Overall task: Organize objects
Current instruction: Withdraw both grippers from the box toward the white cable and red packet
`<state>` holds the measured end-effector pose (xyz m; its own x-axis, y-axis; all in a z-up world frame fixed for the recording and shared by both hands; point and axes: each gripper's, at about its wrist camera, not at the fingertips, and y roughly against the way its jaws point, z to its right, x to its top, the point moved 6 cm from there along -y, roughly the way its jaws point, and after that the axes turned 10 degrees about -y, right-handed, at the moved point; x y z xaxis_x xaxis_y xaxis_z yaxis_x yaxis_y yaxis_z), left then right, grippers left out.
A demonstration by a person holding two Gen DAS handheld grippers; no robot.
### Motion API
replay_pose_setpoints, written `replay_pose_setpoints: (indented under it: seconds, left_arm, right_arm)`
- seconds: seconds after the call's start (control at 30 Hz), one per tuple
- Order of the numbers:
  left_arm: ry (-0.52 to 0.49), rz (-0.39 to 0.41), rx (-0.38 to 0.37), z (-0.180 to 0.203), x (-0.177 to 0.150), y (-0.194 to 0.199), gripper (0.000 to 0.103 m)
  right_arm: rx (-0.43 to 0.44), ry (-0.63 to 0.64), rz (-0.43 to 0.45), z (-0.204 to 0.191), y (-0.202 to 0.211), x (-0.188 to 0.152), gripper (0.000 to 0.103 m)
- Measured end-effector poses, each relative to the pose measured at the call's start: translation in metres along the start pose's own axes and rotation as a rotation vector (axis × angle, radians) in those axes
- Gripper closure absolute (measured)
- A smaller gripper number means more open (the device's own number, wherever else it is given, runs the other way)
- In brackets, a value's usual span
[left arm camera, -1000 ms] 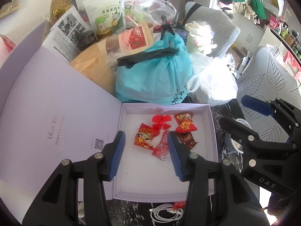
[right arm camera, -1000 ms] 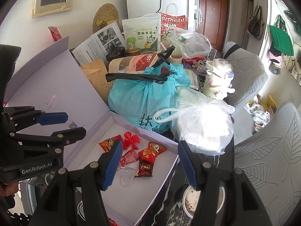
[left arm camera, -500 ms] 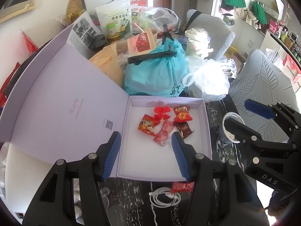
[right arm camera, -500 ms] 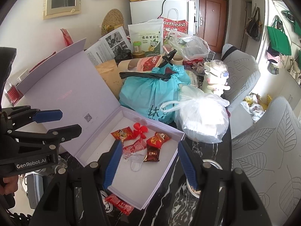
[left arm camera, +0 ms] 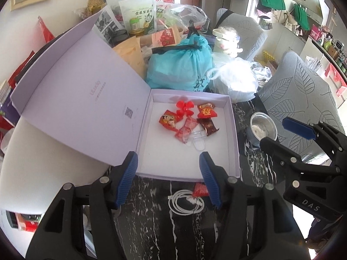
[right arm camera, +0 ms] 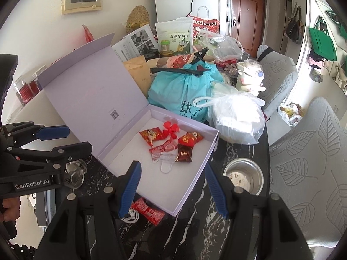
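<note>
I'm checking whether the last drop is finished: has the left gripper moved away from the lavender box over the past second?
Yes. The left gripper has pulled back and up: in its own view the lavender box has shrunk, and a white cable has come into view.

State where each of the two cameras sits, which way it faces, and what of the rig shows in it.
Left wrist: on the left gripper, facing forward and down at the open lilac box; its blue-padded fingers frame the view, right gripper at right.
Right wrist: on the right gripper, facing the same box from its right; left gripper at left.
Shared: box, red candies, steel bowl, teal bag.
</note>
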<state>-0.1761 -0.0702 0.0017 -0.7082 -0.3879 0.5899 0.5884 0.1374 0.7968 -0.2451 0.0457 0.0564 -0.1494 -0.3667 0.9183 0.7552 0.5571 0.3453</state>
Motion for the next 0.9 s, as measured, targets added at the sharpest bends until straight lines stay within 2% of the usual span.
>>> replay_pose_setpoints:
  seconds: [0.17,0.9]
  left_arm:
    - [0.029,-0.014,-0.015,0.002,-0.018,-0.001,0.041]
    - [0.107,-0.117,-0.097,0.02,-0.079,-0.036,0.04]
  right_arm:
    - [0.005,0.005,-0.021,-0.002,0.0,-0.018,0.041]
    - [0.038,0.0,-0.144,0.002,-0.025,-0.091,0.041]
